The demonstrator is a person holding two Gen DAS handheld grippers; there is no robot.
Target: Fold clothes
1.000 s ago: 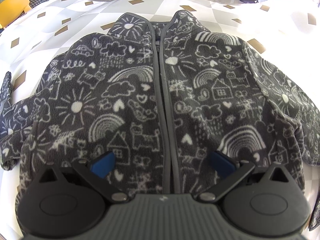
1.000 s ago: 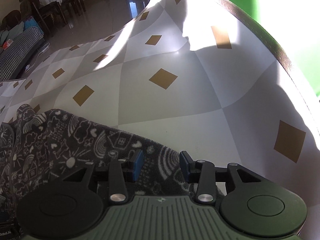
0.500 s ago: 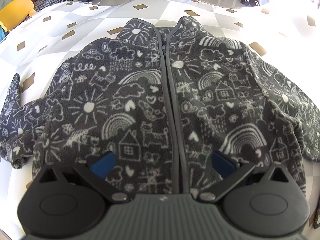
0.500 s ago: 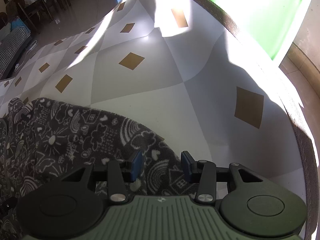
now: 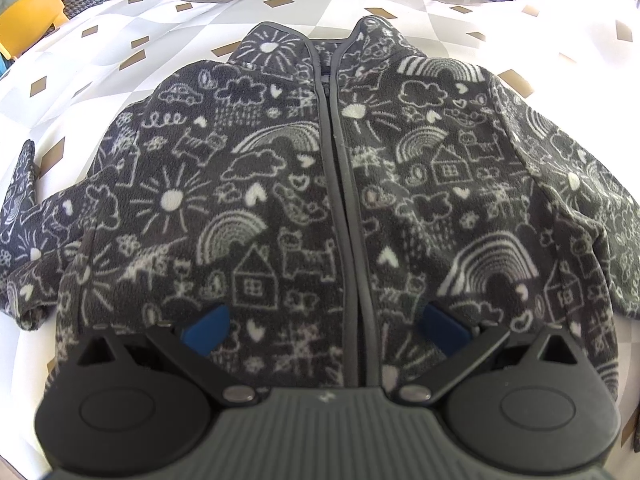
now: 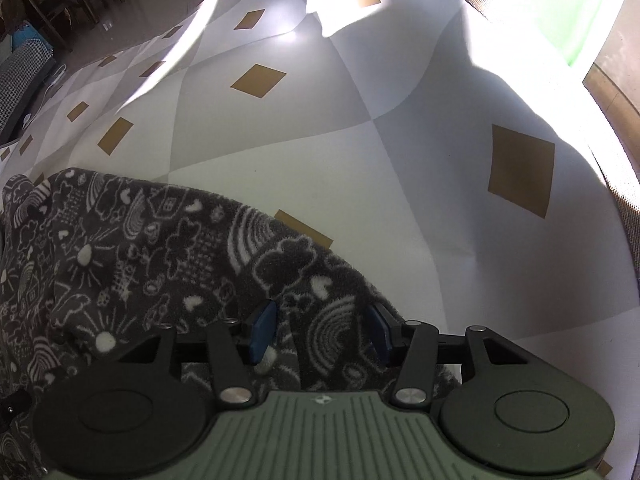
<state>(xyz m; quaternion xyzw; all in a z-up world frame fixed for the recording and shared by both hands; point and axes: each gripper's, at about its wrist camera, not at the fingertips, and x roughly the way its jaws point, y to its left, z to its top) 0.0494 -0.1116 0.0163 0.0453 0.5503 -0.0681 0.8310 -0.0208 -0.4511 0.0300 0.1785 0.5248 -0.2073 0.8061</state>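
A dark grey fleece jacket (image 5: 332, 200) with white doodle prints lies front up and zipped on the table, collar at the far end. My left gripper (image 5: 326, 328) hovers over its bottom hem, jaws wide open with the zipper between them. My right gripper (image 6: 320, 332) is open over the jacket's right sleeve (image 6: 304, 276), its blue pads either side of a raised fold of fleece; I cannot tell whether they touch it. The left sleeve (image 5: 36, 220) lies bent at the left.
The table wears a white and grey cloth with tan diamonds (image 6: 400, 160). Its right edge (image 6: 628, 208) runs close to the right gripper, with a green wall beyond. A yellow chair (image 5: 28, 20) and a checked sofa stand beyond the far left edge.
The left gripper has drawn back a little, so more of the jacket shows. The right gripper has moved along the sleeve toward its end and its jaws have opened wider.
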